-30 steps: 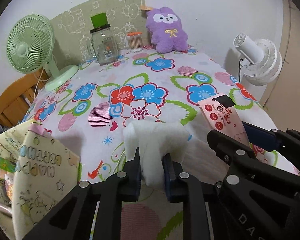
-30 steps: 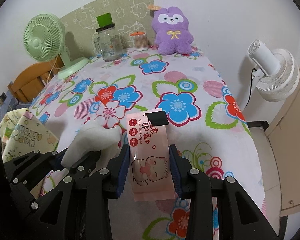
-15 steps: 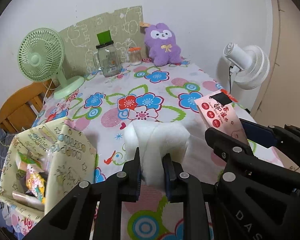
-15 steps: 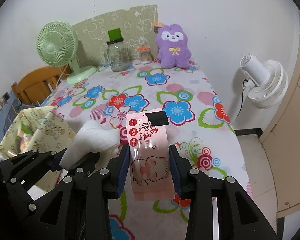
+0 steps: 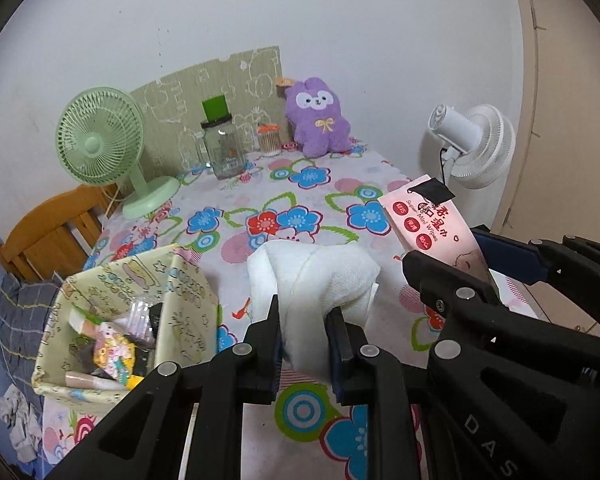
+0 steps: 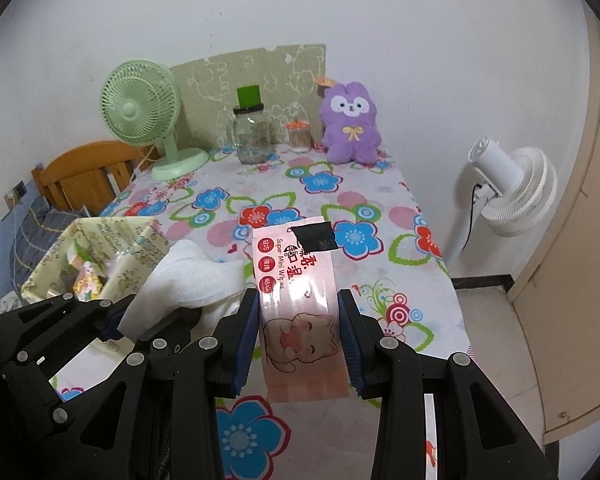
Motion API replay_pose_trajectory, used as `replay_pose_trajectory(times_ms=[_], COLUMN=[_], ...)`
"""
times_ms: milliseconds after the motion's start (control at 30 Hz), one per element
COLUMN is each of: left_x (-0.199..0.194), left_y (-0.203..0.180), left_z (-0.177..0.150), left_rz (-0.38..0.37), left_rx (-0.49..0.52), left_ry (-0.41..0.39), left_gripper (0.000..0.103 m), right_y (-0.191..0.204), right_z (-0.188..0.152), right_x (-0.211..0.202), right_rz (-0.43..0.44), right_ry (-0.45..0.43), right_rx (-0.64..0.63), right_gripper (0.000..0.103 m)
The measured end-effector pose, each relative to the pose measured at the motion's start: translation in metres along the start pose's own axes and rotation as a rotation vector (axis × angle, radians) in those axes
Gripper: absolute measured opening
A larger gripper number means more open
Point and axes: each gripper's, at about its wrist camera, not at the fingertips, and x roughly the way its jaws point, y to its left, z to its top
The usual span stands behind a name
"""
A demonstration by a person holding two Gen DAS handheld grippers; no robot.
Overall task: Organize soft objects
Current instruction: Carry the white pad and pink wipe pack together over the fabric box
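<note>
So, going left to right: at the left edge of the bench (image 5: 236,192), which wears a loud flower-print cloth, sits a pale yellow fabric basket (image 5: 188,280) with cartoon print, and it's got small colourful packets piled inside.

Next over is the left hand-held gripper (image 5: 304,332), clamped tight on a white cloth (image 5: 312,276). It's a soft, crumpled, folded-over thing with a faint waffle texture, bunched up above the pads and bulging out past them on both sides. It hangs up in the air over the near part of the bench, just to the right of the basket.

Right beside it, the right hand-held gripper (image 6: 299,334) is closed on a pink pack of wet wipes (image 6: 296,280). Flat, glossy soft pouch, red round labels down one side, "Super Mini Wipes" printed on it, a laughing cartoon cat near the bottom and a black flap at the top. The pads squeeze its lower half from both sides, and the top end sticks out forward past the fingertips, also off the bench.

Way at the back against the wall: a green fan (image 6: 140,104), a glass jar (image 6: 254,134), and a purple plush (image 6: 350,124) sitting upright. A white fan (image 6: 512,196) stands off the right side.
</note>
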Motion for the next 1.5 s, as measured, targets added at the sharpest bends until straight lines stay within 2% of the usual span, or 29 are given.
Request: replay_pose_trajectory(times_ms=[333,667,1233,1500], left_x=[-0.028,-0.040,-0.032,-0.017], left_y=[0.016,0.043,0.104,0.130], left_z=[-0.001,-0.002,-0.002,-0.007], left_rz=[0.008,0.021,0.086,0.110], left_rx=[0.004,-0.017,-0.067,-0.088], left_ry=[-0.050,-0.081,-0.078,-0.047], left_gripper=[0.017,0.018,0.018,0.018], right_y=[0.021,0.049,0.109,0.134], right_z=[0.005,0.013,0.035,0.041], right_x=[-0.031,-0.040,-0.014,0.009], right_rz=[-0.020,-0.003,0.062,0.095], right_ry=[-0.053,-0.086,-0.087,-0.060], right_rx=[-0.027,-0.041,-0.114,-0.135], right_gripper=[0.041,0.042,0.042,0.042])
